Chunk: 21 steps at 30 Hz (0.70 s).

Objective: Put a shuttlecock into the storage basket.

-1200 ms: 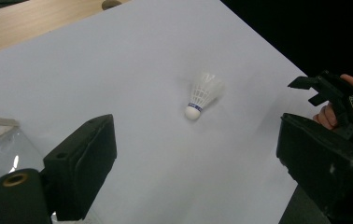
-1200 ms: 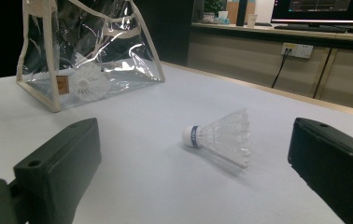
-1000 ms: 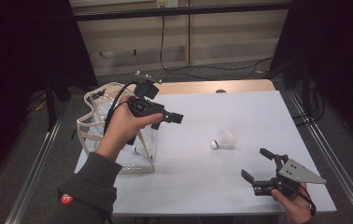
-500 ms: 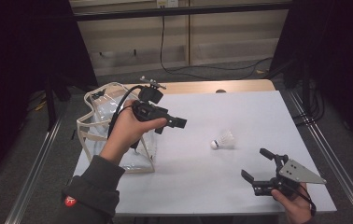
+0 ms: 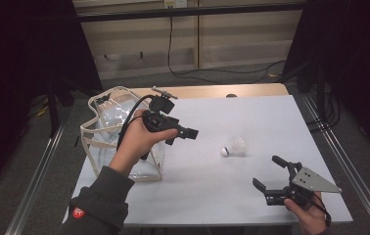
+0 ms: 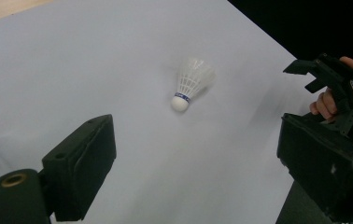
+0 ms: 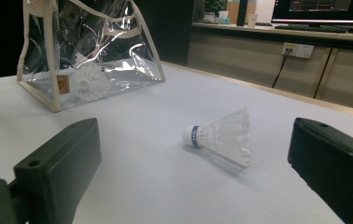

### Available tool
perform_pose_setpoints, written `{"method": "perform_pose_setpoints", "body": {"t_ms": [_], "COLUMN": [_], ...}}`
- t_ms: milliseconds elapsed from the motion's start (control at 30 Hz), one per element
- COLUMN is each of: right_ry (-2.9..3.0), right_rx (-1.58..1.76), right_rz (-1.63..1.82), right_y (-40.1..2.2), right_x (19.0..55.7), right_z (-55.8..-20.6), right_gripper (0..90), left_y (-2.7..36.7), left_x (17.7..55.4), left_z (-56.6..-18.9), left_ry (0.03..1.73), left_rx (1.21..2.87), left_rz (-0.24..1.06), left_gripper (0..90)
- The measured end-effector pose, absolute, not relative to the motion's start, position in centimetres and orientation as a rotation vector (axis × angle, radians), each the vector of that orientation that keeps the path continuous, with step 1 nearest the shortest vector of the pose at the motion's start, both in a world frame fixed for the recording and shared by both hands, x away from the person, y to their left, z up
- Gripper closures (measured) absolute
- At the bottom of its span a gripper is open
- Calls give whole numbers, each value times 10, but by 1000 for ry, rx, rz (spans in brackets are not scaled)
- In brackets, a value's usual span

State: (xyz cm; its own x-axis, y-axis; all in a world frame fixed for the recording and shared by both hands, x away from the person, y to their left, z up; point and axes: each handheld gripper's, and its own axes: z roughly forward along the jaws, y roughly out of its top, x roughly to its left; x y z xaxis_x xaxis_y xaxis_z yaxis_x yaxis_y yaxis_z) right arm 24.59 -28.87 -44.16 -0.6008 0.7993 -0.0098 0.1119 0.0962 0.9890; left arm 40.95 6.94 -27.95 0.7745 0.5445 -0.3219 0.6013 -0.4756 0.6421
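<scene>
Right of the clear bag (image 5: 124,134): shuttlecock (image 5: 235,147), very light, fragile skirt; best pinched at cork. Left gripper (image 5: 189,132) and right gripper (image 5: 270,180) both open, empty.

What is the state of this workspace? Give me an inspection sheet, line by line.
Surface: white table, bare apart from the items below.
Job's things: shuttlecock lying on its side, apart from both grippers; clear bag at the table's left edge, with a second shuttlecock inside.
Clutter: nothing seen.
Grippers: left gripper open, held above the table beside the bag, aimed toward the shuttlecock; right gripper open, low near the front right corner.
Cables: black gripper cable looping over the left hand; a wall cable hanging behind the table.
Surroundings: dark curtains, pale wall panels, monitors on a far counter.
</scene>
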Motion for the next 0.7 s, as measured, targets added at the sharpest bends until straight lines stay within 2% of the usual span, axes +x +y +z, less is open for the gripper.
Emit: {"method": "perform_pose_setpoints", "body": {"t_ms": [700], "right_ry": [1809], "right_rx": [891], "right_rz": [1549], "right_y": [-289], "right_x": [246], "right_z": [-442], "right_gripper": [26], "left_y": [61], "left_x": [403], "left_z": [-303], "left_ry": [837], "left_rx": [2185], "left_rz": [-128], "left_gripper": [108]}}
